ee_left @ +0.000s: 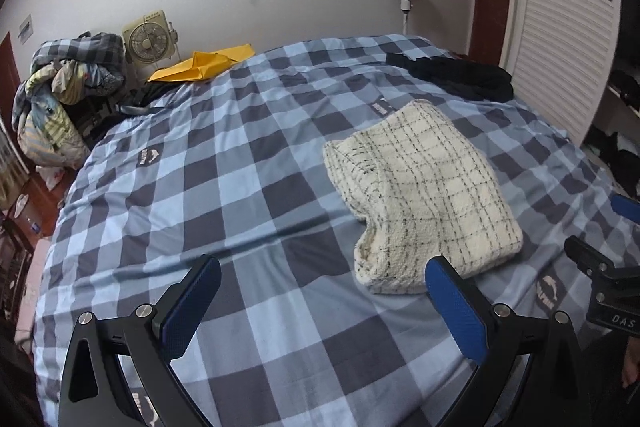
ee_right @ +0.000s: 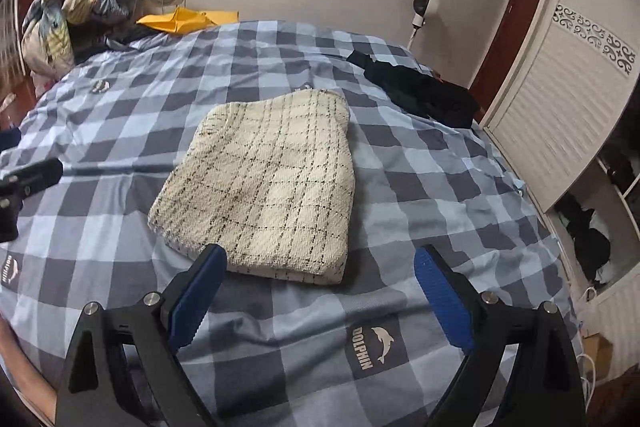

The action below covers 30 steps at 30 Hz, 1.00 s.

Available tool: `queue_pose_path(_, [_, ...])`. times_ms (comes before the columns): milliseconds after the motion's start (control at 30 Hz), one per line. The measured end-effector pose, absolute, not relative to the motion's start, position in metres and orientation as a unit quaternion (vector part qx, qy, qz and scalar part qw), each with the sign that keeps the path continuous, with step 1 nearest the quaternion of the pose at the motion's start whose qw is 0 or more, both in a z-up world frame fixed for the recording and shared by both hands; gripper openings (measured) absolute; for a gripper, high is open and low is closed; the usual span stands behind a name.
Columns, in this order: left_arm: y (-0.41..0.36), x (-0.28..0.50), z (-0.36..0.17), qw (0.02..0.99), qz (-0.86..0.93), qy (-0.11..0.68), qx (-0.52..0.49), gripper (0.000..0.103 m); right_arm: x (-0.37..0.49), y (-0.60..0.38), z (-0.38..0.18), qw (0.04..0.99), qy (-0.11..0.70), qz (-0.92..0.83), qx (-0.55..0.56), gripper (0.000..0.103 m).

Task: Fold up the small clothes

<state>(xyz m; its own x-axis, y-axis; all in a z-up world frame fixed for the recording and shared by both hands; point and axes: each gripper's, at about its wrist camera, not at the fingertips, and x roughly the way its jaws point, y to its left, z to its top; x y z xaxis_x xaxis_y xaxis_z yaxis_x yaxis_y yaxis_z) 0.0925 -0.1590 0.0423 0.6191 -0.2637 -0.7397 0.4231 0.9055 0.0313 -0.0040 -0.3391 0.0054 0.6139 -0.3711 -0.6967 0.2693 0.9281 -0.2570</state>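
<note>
A cream knit garment with a thin black check (ee_left: 420, 195) lies folded into a thick rectangle on the blue checked bed cover (ee_left: 224, 187). In the right wrist view the same folded garment (ee_right: 264, 187) sits just beyond the fingers, near the middle. My left gripper (ee_left: 324, 267) is open above the cover, left of the garment, holding nothing. My right gripper (ee_right: 320, 259) is open too, hovering at the garment's near edge with nothing between its blue pads. Part of the right gripper (ee_left: 600, 275) shows at the left view's right edge.
A black garment (ee_left: 456, 75) lies crumpled at the bed's far right. A yellow cloth (ee_left: 204, 63) rests at the far edge, near a box fan (ee_left: 146, 41) and a heap of bedding (ee_left: 68, 83). A white louvred wardrobe (ee_right: 560, 99) stands on the right.
</note>
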Motion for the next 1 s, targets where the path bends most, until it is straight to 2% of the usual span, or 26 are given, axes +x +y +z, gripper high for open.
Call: queue_pose_path(1000, [-0.163, 0.0858, 0.0331, 0.89, -0.19, 0.399, 0.115, 0.103, -0.0067, -0.3459, 0.0082, 0.899, 0.4, -0.175, -0.047, 0.093])
